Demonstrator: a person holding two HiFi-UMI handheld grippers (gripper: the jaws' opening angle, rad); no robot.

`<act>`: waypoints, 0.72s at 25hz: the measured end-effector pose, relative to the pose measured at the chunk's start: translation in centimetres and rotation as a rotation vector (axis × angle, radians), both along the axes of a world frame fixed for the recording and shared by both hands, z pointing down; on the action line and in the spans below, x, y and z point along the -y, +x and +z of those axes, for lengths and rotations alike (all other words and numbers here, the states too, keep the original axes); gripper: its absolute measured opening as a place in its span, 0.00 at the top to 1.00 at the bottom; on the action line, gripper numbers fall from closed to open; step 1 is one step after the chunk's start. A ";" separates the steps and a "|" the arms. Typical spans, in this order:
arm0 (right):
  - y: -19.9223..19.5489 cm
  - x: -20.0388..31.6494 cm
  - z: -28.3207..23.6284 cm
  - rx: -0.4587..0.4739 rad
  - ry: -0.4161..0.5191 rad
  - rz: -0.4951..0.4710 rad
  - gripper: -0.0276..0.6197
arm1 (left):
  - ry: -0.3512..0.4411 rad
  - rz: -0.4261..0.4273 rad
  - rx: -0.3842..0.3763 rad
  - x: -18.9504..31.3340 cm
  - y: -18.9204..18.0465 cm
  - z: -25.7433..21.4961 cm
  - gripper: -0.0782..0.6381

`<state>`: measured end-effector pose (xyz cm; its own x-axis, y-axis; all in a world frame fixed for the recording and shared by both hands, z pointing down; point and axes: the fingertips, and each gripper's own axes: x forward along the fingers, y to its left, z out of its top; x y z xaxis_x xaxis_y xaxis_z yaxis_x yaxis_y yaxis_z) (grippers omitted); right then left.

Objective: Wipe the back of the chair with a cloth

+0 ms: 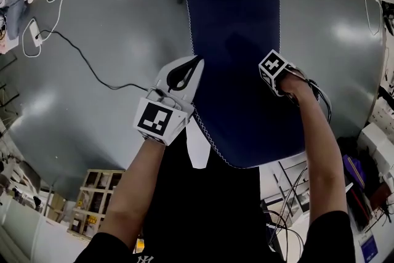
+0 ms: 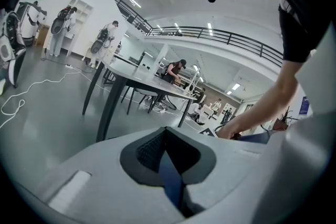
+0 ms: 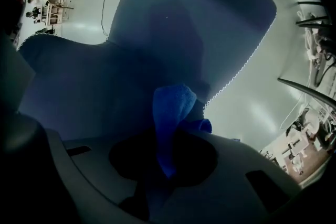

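Two closed grippers: left gripper (image 1: pixel 183 74) on the chair back (image 1: pixel 240 40) edge, right gripper (image 3: pixel 165 165) on a blue cloth (image 3: pixel 170 113) unseen from overhead.

Chair (image 1: pixel 240 58) and black cable (image 1: pixel 92 71) rest on grey floor (image 1: pixel 129 15)

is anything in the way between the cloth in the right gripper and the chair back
Nothing visible. The cloth, clamped in the right gripper, points straight at the chair back with only bare upholstery ahead. The left gripper grips the chair back's side edge, clear of that path.
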<state>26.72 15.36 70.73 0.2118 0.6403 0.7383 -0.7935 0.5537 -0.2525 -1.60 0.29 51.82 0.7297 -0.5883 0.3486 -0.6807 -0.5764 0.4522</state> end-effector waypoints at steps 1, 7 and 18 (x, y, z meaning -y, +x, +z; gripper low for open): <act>-0.4 -0.1 -0.1 0.009 -0.002 0.012 0.83 | 0.001 -0.002 -0.002 0.0 -0.1 0.0 0.88; -5.6 -0.9 -0.4 0.119 -0.024 0.113 0.83 | 0.007 -0.008 -0.016 0.1 -0.9 0.0 0.88; -16.1 -1.6 -2.6 0.362 -0.027 0.329 0.83 | 0.001 -0.008 -0.018 -0.5 -1.9 0.3 0.88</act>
